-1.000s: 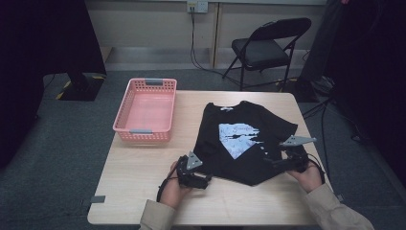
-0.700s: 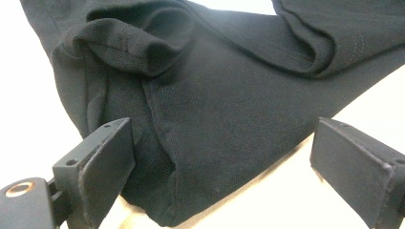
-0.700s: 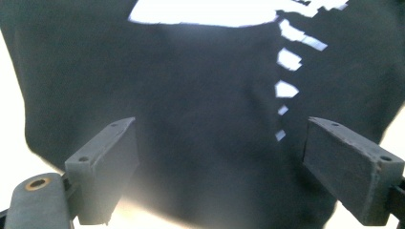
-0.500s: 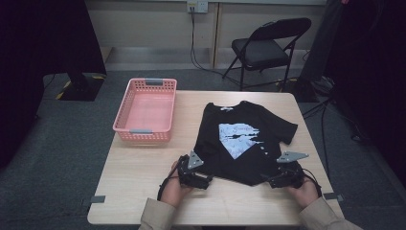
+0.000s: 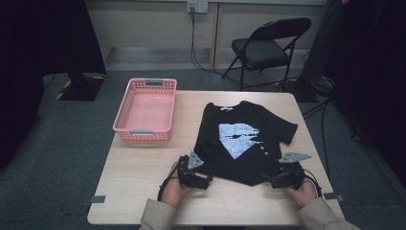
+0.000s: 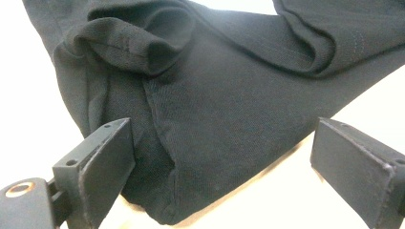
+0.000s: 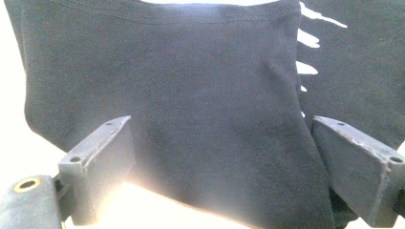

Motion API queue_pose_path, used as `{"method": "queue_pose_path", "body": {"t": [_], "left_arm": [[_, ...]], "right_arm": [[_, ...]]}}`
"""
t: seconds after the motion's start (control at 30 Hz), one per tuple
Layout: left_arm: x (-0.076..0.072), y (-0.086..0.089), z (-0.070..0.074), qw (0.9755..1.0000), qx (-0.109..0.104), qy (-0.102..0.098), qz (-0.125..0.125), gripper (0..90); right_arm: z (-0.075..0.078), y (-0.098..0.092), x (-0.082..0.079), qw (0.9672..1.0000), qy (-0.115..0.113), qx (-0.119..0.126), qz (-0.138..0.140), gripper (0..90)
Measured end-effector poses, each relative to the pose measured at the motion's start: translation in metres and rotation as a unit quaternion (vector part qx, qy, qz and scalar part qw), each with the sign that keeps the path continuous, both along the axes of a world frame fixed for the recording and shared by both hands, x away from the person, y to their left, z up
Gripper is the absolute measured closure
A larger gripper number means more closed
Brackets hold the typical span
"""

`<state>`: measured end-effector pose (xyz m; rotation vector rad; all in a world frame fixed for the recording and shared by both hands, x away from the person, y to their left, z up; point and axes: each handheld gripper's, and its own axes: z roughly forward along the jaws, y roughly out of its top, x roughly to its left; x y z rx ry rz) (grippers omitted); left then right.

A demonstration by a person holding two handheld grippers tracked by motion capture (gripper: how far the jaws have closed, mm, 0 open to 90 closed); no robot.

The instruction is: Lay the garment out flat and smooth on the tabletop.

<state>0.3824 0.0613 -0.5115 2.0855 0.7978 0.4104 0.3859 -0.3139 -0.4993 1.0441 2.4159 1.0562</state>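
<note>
A black T-shirt (image 5: 242, 139) with a pale printed graphic is laid flat on a light wooden table (image 5: 143, 189), right of a pink plastic basket (image 5: 146, 109) and clear of it. Behind the shirt, a black folding chair (image 5: 268, 48) is seen on grey carpet by a wall. The shirt is judged light, soft and limp, likely to sag and crease when lifted, so it is best taken at the two hem corners. At the shirt's near left corner the left gripper (image 6: 224, 162) is held with jaws apart around the folded hem. At its near right corner the right gripper (image 7: 222, 167) is likewise spread, with cloth between the jaws.
</note>
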Motion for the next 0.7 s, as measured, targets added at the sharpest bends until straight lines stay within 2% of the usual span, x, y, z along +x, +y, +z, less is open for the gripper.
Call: {"method": "queue_pose_path", "body": {"t": [0.3, 0.37, 0.5, 0.63, 0.7], "left_arm": [[-0.001, -0.001, 0.001, 0.9999, 0.002, -0.001, 0.012, 9.4], [-0.002, -0.001, 0.004, 0.9997, 0.004, 0.004, 0.024, 15.2], [-0.001, 0.002, 0.010, 0.9992, -0.016, 0.024, 0.028, 16.5], [0.004, 0.005, 0.020, 0.9980, -0.045, 0.034, 0.030, 17.8], [0.009, 0.006, 0.027, 0.9973, -0.052, 0.037, 0.037, 18.4]], "right_arm": [[0.000, 0.000, 0.000, 1.0000, 0.000, 0.000, 0.000, 8.6], [0.000, 0.000, 0.000, 1.0000, 0.000, 0.000, 0.000, 8.6], [0.000, 0.000, 0.000, 1.0000, 0.000, 0.000, 0.000, 8.6], [0.000, 0.000, 0.000, 1.0000, 0.000, 0.000, 0.000, 8.5], [0.000, 0.000, 0.000, 1.0000, 0.000, 0.000, 0.000, 8.6]]}}
